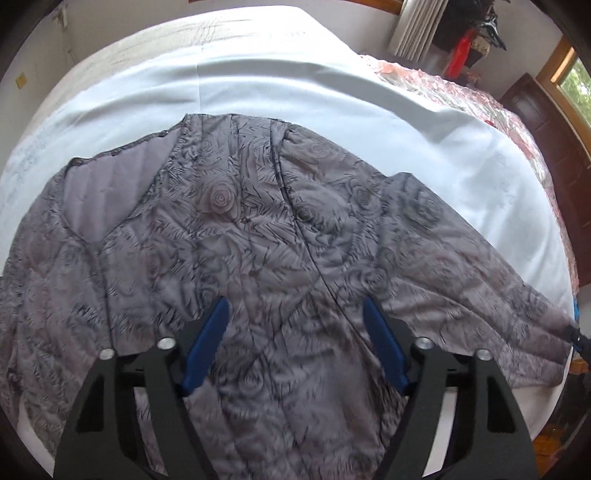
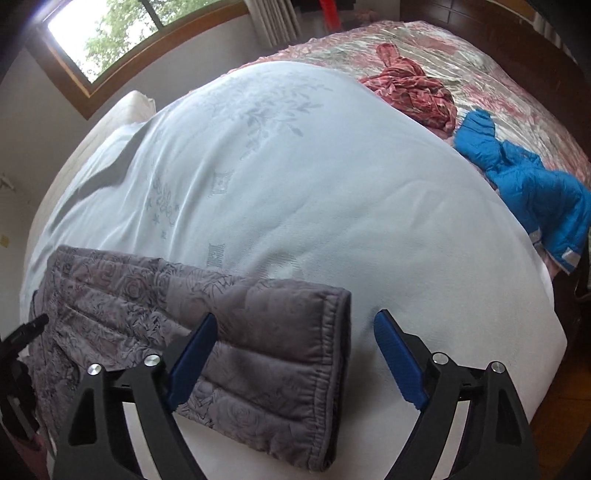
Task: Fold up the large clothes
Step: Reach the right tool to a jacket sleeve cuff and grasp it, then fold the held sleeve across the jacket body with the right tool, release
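Left wrist view: I see one grey quilted jacket [image 1: 258, 240] with a rose print, spread flat on the bed [image 1: 295, 81], which wears a pale blue sheet.
Left tool [image 1: 295, 314]: I have it above the jacket's lower front; its two blue fingers [image 1: 207, 343] stand apart, with cloth under the gap but nothing pinched.
Right tool [image 2: 291, 332]: above the jacket's sleeve [image 2: 258, 354] near the cuff; jaws apart, one finger over the sleeve, the other over bare sheet beside the cuff, gripping nothing.
Jacket count: one, on the near part of the bed, with the sleeve stretched out from its body toward the bed's edge.
Other clothes, counted: one blue padded garment [image 2: 532, 188] and one crumpled red-pink garment [image 2: 413, 92], both well beyond the jacket on the floral cover [image 2: 480, 55].
Containers: I can make out none.
Window [image 2: 110, 33]: one, past the bed's far side.
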The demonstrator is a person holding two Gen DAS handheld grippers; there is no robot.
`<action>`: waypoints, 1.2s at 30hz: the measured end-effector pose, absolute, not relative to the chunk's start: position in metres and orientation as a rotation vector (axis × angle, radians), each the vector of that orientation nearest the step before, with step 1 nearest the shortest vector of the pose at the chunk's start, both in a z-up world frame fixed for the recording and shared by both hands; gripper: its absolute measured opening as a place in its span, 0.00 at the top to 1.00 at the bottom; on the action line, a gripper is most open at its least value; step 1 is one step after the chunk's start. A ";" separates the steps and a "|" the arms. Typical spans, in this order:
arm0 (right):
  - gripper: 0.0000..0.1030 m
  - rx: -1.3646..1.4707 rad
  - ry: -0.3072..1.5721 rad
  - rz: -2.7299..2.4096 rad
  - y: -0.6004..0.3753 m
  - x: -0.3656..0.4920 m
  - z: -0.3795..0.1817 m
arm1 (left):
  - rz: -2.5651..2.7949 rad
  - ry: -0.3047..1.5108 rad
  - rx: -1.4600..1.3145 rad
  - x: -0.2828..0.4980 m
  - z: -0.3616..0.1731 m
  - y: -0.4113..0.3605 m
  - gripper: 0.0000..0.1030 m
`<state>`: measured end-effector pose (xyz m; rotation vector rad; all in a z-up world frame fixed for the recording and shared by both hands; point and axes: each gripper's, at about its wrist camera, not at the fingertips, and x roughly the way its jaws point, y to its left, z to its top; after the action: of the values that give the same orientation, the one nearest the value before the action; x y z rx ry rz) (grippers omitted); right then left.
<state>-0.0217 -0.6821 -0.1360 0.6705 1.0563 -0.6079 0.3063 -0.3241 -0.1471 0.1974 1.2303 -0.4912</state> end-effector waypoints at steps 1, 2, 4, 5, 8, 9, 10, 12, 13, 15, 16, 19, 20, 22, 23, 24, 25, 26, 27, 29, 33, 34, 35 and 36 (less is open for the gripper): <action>0.23 0.650 1.068 -0.610 -0.679 -0.018 -0.137 | -0.492 1.235 0.194 0.309 -0.151 -0.324 0.36; 0.28 0.634 1.075 -0.612 -0.676 -0.017 -0.137 | -0.492 1.242 0.191 0.311 -0.154 -0.325 0.39; 0.37 0.612 1.085 -0.610 -0.672 -0.014 -0.136 | -0.494 1.262 0.186 0.316 -0.163 -0.325 0.43; 0.49 0.609 1.088 -0.599 -0.669 -0.011 -0.135 | -0.497 1.262 0.183 0.317 -0.164 -0.325 0.44; 0.81 0.684 1.085 -0.515 -0.663 -0.010 -0.130 | -0.511 1.245 0.186 0.319 -0.167 -0.326 0.46; 0.84 0.719 1.067 -0.474 -0.658 -0.010 -0.125 | -0.518 1.242 0.184 0.319 -0.166 -0.325 0.48; 0.85 0.736 1.039 -0.435 -0.651 -0.010 -0.116 | -0.526 1.241 0.182 0.320 -0.166 -0.325 0.50; 0.85 0.793 0.979 -0.339 -0.638 -0.009 -0.099 | -0.536 1.243 0.180 0.321 -0.163 -0.321 0.56; 0.85 0.832 0.946 -0.283 -0.632 -0.008 -0.090 | -0.543 1.244 0.171 0.321 -0.159 -0.316 0.57; 0.85 0.871 0.901 -0.198 -0.615 0.000 -0.070 | -0.550 1.232 0.158 0.321 -0.151 -0.308 0.57; 0.85 0.871 0.889 -0.169 -0.605 0.005 -0.061 | -0.555 1.219 0.157 0.320 -0.145 -0.303 0.56; 0.85 0.897 0.847 -0.057 -0.576 0.031 -0.040 | -0.565 1.192 0.155 0.318 -0.129 -0.287 0.55; 0.85 0.902 0.842 -0.023 -0.564 0.045 -0.034 | -0.569 1.188 0.152 0.317 -0.124 -0.281 0.55; 0.85 0.896 0.841 0.026 -0.545 0.069 -0.029 | -0.573 1.181 0.142 0.316 -0.114 -0.270 0.55; 0.85 0.889 0.847 0.051 -0.534 0.084 -0.028 | -0.575 1.179 0.137 0.315 -0.111 -0.263 0.55; 0.85 0.883 0.855 0.065 -0.525 0.097 -0.029 | -0.577 1.181 0.126 0.315 -0.108 -0.255 0.54; 0.85 0.878 0.867 0.080 -0.515 0.109 -0.030 | -0.577 1.181 0.118 0.315 -0.106 -0.252 0.54; 0.85 0.869 0.884 0.102 -0.503 0.124 -0.033 | -0.576 1.179 0.111 0.315 -0.105 -0.245 0.54; 0.85 0.864 0.896 0.114 -0.495 0.136 -0.037 | -0.571 1.174 0.106 0.315 -0.101 -0.239 0.54; 0.85 0.837 0.926 0.124 -0.475 0.160 -0.046 | -0.553 1.162 0.096 0.315 -0.097 -0.225 0.54; 0.85 0.794 0.997 0.126 -0.445 0.198 -0.073 | -0.528 1.170 0.084 0.318 -0.099 -0.206 0.54; 0.85 0.780 1.017 0.126 -0.440 0.206 -0.081 | -0.520 1.173 0.086 0.318 -0.101 -0.201 0.54; 0.85 0.761 1.035 0.120 -0.433 0.217 -0.088 | -0.517 1.180 0.084 0.319 -0.104 -0.197 0.54; 0.85 0.741 1.056 0.112 -0.427 0.223 -0.096 | -0.516 1.189 0.078 0.320 -0.107 -0.194 0.54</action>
<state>0.2233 -0.4269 -0.0960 0.7407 1.0562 0.1117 0.3199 -0.1942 -0.1073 0.0784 1.1893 -0.5155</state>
